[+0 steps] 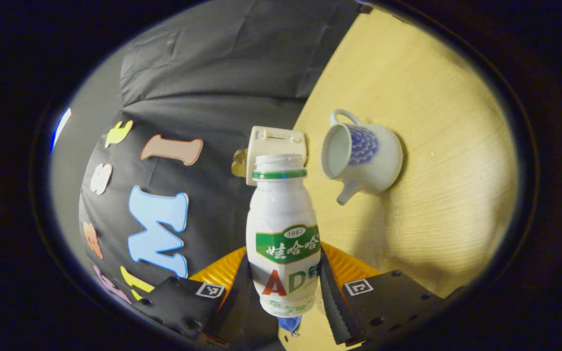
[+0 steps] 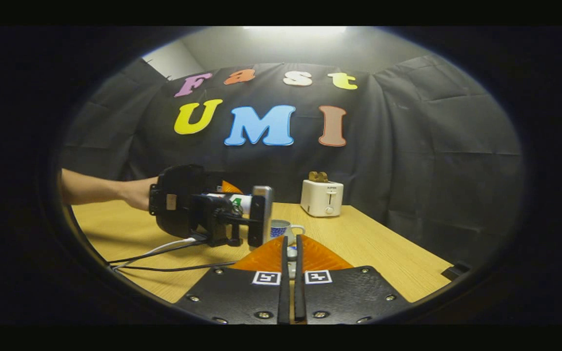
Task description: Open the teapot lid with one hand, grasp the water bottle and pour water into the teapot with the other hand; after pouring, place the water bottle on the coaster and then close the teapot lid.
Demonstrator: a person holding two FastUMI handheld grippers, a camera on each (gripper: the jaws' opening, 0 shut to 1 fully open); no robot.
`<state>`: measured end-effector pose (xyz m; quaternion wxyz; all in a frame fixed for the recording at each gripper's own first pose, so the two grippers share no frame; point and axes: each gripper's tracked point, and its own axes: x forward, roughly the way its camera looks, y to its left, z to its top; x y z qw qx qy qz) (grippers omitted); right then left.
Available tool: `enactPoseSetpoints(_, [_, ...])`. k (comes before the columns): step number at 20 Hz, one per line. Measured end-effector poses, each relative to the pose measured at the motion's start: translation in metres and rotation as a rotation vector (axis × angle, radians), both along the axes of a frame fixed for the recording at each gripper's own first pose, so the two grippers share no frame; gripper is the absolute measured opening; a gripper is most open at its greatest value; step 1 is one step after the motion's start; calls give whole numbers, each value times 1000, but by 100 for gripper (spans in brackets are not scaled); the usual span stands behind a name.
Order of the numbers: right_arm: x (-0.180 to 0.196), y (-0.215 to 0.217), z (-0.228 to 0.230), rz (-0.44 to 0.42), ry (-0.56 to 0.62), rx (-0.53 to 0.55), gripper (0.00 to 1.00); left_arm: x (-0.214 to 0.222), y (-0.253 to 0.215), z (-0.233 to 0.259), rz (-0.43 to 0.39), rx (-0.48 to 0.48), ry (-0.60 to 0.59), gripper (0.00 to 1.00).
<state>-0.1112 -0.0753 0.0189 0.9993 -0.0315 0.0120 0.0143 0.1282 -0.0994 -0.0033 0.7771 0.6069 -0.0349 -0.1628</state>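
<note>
My left gripper (image 1: 285, 273) is shut on a white water bottle (image 1: 283, 229) with a green label and an open mouth. The bottle is tipped on its side, its mouth a short way from the white and blue teapot (image 1: 364, 158), which stands on the table with its top open. In the right gripper view a hand holds that left gripper (image 2: 256, 209) and the bottle (image 2: 236, 201) level over the teapot (image 2: 283, 228). My right gripper (image 2: 291, 243) is nearly closed, with a small pale piece of the teapot lid (image 2: 291, 252) pinched in the gap.
A white toaster (image 2: 321, 197) with bread in it stands at the back of the wooden table (image 2: 383, 243), against the black cloth wall. Cables (image 2: 164, 251) trail across the table from the left gripper. A small blue thing (image 1: 291, 324) peeks out below the bottle's base.
</note>
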Motion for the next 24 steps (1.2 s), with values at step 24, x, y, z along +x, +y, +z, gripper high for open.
enactPoseSetpoints(24, [192,36,-9,70,82,47,4,-8,148,51,137,-1371,211,79])
